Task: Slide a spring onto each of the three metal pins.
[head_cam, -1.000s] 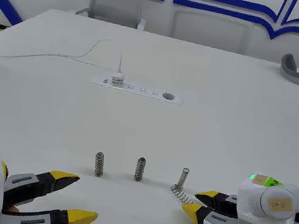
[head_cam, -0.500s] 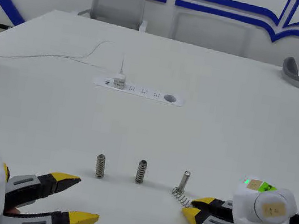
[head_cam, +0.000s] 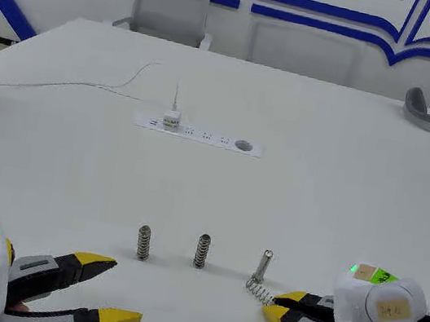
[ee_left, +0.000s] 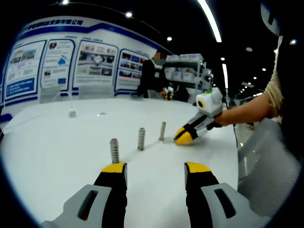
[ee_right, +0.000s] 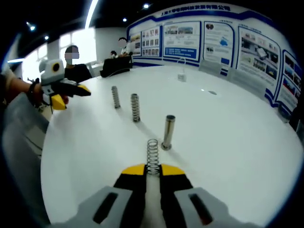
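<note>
Your right gripper [ee_right: 148, 172] is clenched on the near end of the spring [ee_right: 152, 151]. The spring lies nearly flat, its long axis running straight ahead from the jaws to the foot of the bare pin [ee_right: 168, 131]. That pin stands upright, so the spring must tip up, I judge. Your left gripper [ee_left: 154, 167] is spread, holding nothing, well apart.

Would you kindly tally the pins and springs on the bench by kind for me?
Spring-covered pins: 2
Bare pin: 1
Loose spring, held in the right gripper: 1
Total: 4
</note>
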`<state>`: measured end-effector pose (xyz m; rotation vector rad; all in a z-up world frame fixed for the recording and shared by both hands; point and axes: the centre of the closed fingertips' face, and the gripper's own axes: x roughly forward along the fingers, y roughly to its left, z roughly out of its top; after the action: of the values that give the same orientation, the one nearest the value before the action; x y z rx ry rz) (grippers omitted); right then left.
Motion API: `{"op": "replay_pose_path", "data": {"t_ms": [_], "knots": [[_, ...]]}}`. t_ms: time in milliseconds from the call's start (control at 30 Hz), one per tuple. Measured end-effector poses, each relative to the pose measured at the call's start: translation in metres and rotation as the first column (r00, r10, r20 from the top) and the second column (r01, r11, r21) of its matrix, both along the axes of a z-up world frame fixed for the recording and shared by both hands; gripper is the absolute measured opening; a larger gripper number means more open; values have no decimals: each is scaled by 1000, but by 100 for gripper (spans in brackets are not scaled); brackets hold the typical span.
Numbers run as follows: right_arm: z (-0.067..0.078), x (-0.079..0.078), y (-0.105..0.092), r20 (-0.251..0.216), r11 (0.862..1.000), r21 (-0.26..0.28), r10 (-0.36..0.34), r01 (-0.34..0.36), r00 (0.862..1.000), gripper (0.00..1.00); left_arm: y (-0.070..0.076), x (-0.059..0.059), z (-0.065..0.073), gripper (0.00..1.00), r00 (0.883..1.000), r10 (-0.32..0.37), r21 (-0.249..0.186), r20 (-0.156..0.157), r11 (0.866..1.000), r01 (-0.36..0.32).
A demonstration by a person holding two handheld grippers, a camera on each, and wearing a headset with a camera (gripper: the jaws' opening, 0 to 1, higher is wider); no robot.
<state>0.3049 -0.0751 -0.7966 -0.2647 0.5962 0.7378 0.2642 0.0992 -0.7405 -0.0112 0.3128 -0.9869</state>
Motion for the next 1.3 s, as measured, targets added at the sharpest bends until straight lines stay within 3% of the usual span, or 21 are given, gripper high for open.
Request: {"op": "replay_pose_path", "data": {"t_ms": [500, 1000, 1300], "knots": [[27, -21, 29, 9, 990, -3, 142, -142, 990, 12, -13, -7, -3, 47, 997, -80, 37, 11, 996, 80], [47, -37, 66, 16, 953, -23, 302, -301, 953, 12, -33, -6, 4, 42, 984, -170, 73, 46, 983, 166], [56, -48, 81, 20, 926, -39, 376, -375, 926, 12, -51, -6, 12, 36, 970, -233, 91, 72, 970, 227]]}}
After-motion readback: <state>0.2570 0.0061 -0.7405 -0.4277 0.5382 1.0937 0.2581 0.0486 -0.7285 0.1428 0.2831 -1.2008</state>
